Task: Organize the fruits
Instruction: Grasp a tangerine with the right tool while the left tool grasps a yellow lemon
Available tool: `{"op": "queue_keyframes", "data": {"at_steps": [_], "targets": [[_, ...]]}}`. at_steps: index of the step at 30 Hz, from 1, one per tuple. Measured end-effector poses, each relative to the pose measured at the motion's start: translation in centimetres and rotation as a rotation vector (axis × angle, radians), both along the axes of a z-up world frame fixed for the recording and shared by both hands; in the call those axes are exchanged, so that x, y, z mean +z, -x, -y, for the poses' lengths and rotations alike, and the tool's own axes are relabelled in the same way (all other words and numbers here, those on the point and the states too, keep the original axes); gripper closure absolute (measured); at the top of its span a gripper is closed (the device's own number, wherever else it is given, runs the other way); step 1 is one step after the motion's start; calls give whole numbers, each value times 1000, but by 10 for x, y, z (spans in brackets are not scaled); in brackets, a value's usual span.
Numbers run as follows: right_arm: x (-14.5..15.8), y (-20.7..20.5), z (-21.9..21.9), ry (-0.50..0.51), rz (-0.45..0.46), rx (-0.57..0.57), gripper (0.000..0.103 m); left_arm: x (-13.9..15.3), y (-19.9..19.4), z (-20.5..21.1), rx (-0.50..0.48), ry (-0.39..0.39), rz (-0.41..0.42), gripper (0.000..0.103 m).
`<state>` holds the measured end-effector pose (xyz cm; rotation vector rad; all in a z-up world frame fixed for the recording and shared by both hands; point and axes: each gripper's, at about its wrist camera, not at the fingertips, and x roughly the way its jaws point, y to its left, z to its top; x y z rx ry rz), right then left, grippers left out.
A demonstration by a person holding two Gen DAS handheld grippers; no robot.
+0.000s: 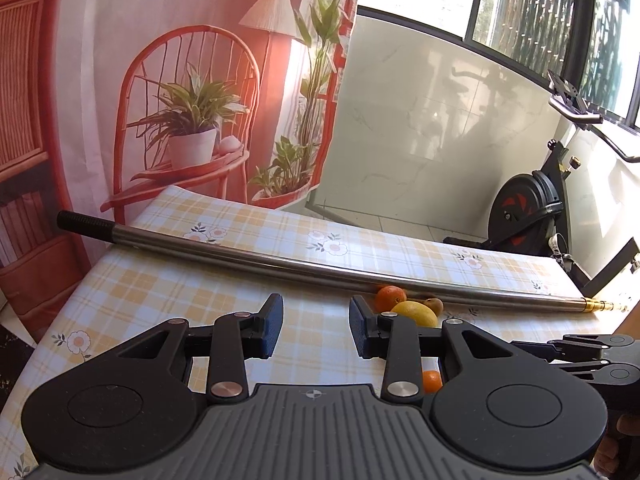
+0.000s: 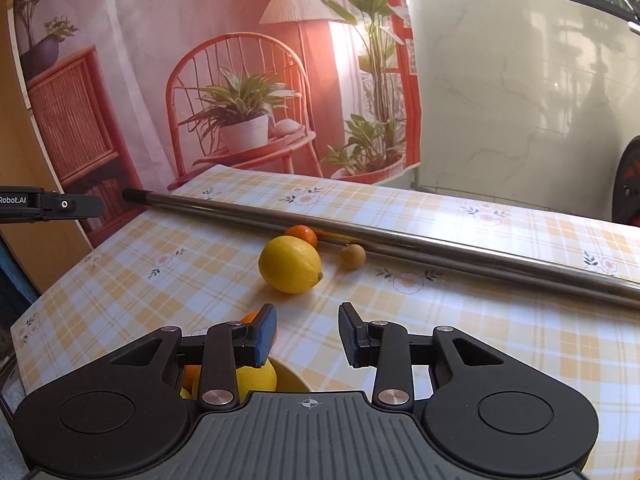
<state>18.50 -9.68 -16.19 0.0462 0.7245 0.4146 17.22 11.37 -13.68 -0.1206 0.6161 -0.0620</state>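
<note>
Both grippers are hovering over a table [image 2: 500,320] covered with a yellow checked cloth. The left gripper [image 1: 316,330] is standing with its jaws apart and nothing between them. The right gripper [image 2: 307,336] is likewise standing with its jaws apart and empty.

In the right wrist view, a lemon [image 2: 290,264] is lying on the cloth just ahead of the right gripper's fingertips, slightly to their left. Behind it, an orange [image 2: 303,234] and a small brown fruit [image 2: 353,256] are resting against a long metal pole [image 2: 400,236] crossing the table. A yellow bowl [image 2: 294,378], partly hidden beneath the right gripper, is holding a second lemon [image 2: 256,378] and orange fruit.

In the left wrist view, the loose fruits are lying beyond the left gripper's right finger.
</note>
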Motion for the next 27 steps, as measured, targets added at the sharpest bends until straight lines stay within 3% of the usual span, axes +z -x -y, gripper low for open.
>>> {"op": "queue_keyframes", "data": {"at_steps": [14, 27], "targets": [[-32, -59, -49, -43, -222, 2, 70, -26, -16, -5, -8, 18, -67, 65], [-50, -70, -63, -41, -351, -2, 67, -35, -32, 0, -28, 23, -100, 65]]}}
